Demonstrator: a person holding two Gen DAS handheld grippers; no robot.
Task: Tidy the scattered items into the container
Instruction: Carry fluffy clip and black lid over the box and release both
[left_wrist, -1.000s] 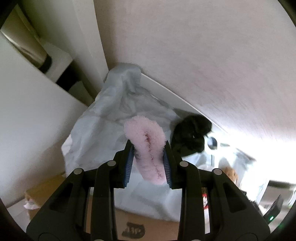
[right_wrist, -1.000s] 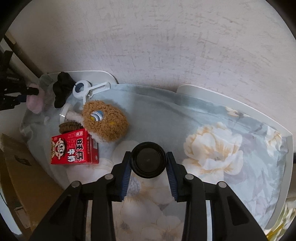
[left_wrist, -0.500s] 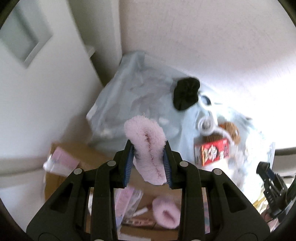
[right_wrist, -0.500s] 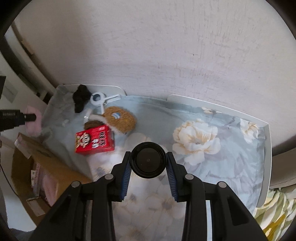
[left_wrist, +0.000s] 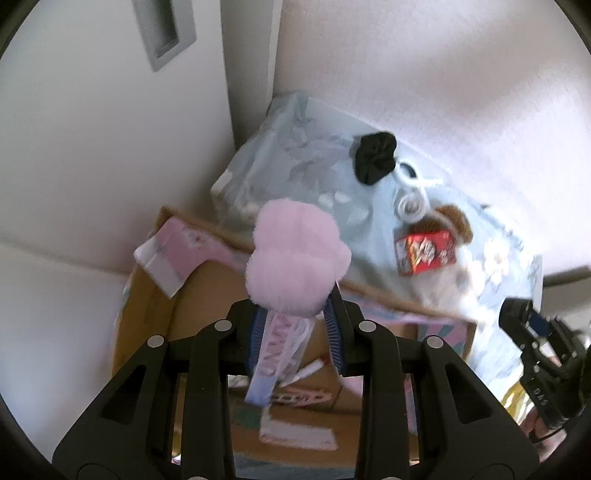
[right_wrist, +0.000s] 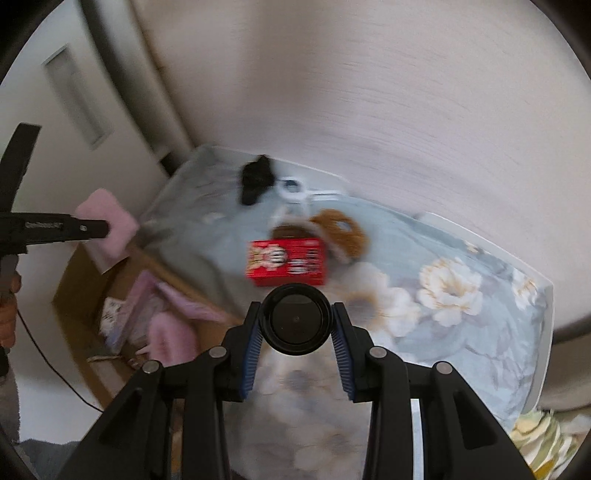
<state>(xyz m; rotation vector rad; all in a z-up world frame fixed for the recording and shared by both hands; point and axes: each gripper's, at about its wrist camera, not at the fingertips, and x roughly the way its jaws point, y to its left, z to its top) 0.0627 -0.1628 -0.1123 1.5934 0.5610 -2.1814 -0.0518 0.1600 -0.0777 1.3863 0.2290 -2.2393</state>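
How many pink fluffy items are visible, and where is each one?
2. One pink fluffy item is at the left tongs, above the cardboard box. The other lies inside that box. More may be hidden.

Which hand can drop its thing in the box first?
Probably the left. The left gripper holds the pink fluffy thing above the cardboard box; the right gripper, clamping the black lid, is over the table.

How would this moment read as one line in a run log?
left hand-held gripper: shut on pink fluffy item, over cardboard box | right hand-held gripper: shut on black round item
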